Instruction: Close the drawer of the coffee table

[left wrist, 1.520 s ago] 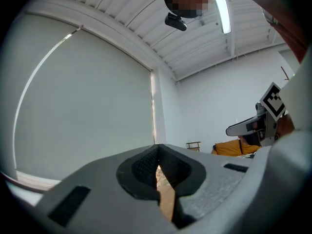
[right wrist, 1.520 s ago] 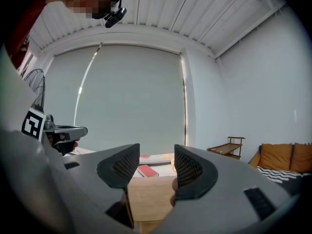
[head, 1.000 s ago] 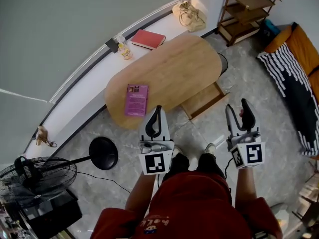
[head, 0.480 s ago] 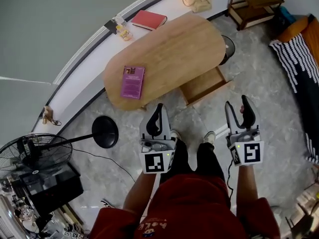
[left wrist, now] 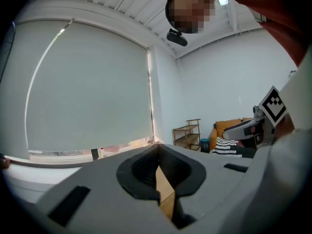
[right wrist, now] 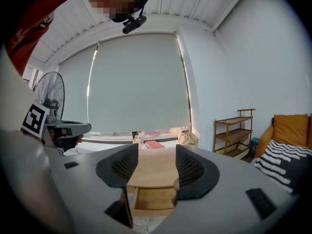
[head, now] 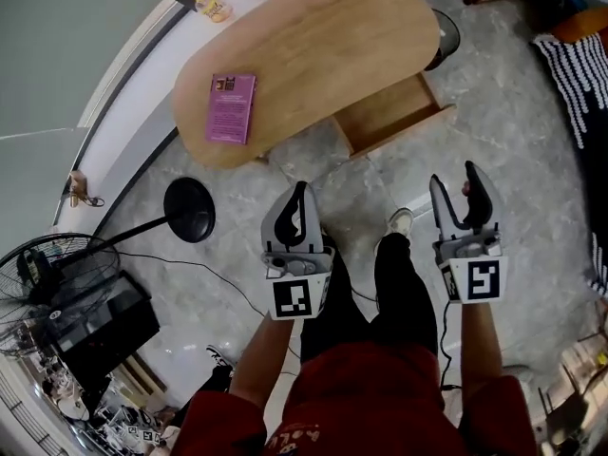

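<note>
Right gripper [head: 453, 177] has its jaws wide and opening, nothing between them; left gripper [head: 300, 190] has its jaws together, empty. Both hover well apart from the drawer [head: 388, 112], which stands pulled out under the coffee table [head: 323, 46].

Looks like a home living room: coffee table [head: 313, 55] at 12 o'clock, striped blanket [head: 584, 84] at 2, fan [head: 43, 274] at 8.

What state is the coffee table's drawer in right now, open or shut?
Open. The drawer sticks out from under the coffee table top, and its bare wooden inside is visible from above.
</note>
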The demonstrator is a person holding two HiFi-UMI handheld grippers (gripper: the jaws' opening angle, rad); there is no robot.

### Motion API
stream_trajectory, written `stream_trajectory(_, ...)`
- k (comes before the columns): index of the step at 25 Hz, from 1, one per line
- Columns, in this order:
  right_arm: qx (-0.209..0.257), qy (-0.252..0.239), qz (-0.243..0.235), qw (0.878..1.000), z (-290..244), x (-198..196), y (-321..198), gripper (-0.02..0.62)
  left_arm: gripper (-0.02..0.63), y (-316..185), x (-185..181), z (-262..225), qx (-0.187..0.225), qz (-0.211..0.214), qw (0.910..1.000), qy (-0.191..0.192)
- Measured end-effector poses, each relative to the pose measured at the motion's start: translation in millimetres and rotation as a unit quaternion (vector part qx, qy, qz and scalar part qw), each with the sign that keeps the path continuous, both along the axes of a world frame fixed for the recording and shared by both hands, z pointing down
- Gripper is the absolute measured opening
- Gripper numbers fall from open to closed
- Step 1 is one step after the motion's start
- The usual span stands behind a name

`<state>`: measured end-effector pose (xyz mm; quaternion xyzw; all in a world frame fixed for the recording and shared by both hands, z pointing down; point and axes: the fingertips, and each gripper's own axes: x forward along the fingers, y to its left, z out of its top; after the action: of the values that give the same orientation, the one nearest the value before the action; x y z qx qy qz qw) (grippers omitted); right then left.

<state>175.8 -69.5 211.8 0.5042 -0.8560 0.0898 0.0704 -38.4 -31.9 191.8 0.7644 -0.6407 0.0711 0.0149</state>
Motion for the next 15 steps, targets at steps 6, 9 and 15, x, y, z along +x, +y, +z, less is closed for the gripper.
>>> stream_trajectory(6, -0.049, 0.019, 0.011, 0.999, 97, -21, 12, 0.242, 0.007, 3, -21, 97, -0.029, 0.034, 0.9990, -0.005)
stream_trajectory(9, -0.072, 0.043, 0.015, 0.996, 156, -37, 21, 0.244, 0.006, 5, -38, 156, -0.041, 0.045, 0.9981, -0.010)
stream_trajectory(15, -0.069, 0.039, 0.021, 0.997, 259, -77, 36, 0.244, 0.006, 16, -68, 268, -0.051, 0.072, 0.9961, -0.009)
